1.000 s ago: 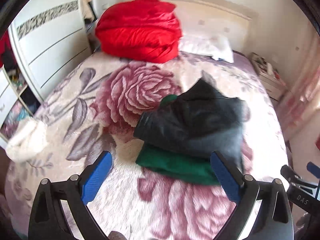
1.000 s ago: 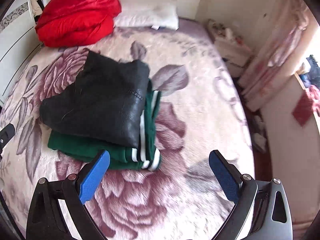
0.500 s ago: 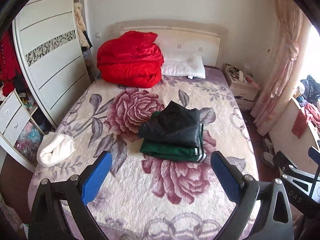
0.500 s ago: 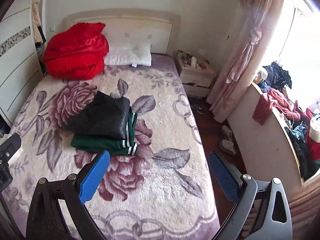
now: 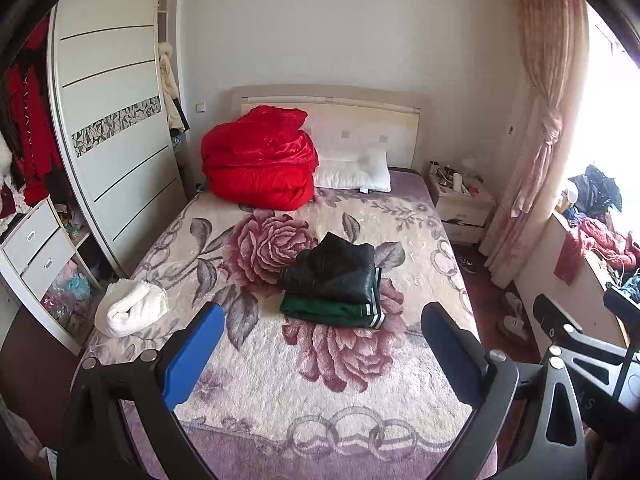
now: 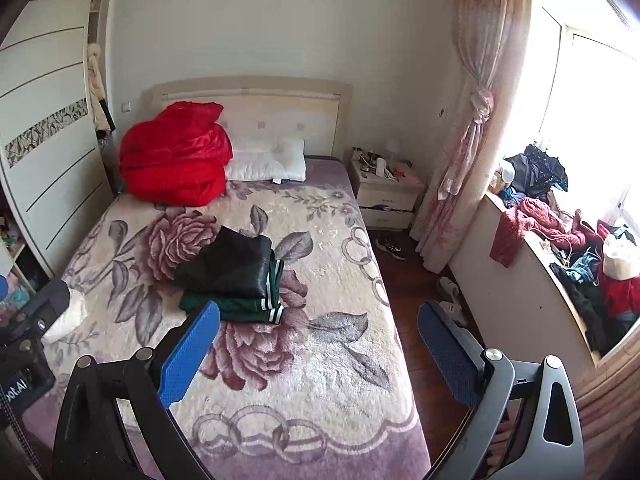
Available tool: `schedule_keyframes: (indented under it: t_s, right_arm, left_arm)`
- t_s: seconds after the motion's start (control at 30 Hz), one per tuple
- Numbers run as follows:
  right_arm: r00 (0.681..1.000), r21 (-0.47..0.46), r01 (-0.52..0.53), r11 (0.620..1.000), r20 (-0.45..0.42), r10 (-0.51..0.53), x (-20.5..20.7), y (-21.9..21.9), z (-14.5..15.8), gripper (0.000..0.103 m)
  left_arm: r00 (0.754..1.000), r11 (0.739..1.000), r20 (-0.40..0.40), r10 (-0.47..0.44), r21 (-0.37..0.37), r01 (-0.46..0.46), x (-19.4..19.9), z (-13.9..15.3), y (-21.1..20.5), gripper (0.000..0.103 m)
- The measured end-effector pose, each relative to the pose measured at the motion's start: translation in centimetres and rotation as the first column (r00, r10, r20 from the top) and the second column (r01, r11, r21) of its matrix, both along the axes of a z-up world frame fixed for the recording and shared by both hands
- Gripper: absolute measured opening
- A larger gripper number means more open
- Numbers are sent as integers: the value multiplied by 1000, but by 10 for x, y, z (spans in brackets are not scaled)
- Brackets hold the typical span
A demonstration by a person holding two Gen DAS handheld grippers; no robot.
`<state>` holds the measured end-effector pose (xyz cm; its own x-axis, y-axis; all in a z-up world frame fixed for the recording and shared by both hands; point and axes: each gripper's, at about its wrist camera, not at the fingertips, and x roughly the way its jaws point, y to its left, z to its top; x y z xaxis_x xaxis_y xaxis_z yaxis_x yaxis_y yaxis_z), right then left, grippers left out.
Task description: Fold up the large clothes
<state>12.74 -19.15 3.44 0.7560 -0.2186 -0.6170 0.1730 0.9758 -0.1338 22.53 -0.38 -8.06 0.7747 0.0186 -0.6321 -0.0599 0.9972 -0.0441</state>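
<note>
A folded black garment (image 5: 334,270) lies on top of a folded green garment with white stripes (image 5: 332,312) in the middle of the floral bed (image 5: 280,380). The stack also shows in the right wrist view, black piece (image 6: 228,266) over green piece (image 6: 240,308). My left gripper (image 5: 322,320) is open and empty, held back above the foot of the bed. My right gripper (image 6: 318,320) is open and empty, over the bed's right edge.
A red quilt (image 5: 258,164) and white pillow (image 5: 354,172) lie at the headboard. A rolled white towel (image 5: 130,314) sits at the bed's left edge. A wardrobe (image 5: 112,128) stands left, a nightstand (image 6: 384,196) and a clothes-covered counter (image 6: 560,248) right.
Both grippers have pulled far back and up from the folded stack. The view has widened from the garments close up to the whole bed and room. The stack stays in place.
</note>
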Motion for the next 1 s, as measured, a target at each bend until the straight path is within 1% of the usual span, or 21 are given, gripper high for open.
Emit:
schedule_keyframes:
  t_s: [0.13, 0.27, 0.63, 1.0]
  right_arm:
    - [1000, 8, -7, 1000, 16, 7, -28, -3, 18, 101]
    - [999, 22, -32, 999, 27, 31, -50, -4, 30, 101]
    - [996, 41, -77, 996, 51, 75, -75, 0, 46, 103]
    - [992, 49, -108, 993, 64, 105, -90, -2, 54, 103]
  left_arm:
    - [1000, 1000, 13, 15, -14, -15, -15, 4, 3, 101]
    - [1000, 1000, 15, 19, -10, -19, -25, 8, 4, 101]
    - [996, 999, 68, 53, -1, -53, -49, 21, 9, 102]
    - [995, 997, 74, 68, 15, -69, -63, 22, 9, 102]
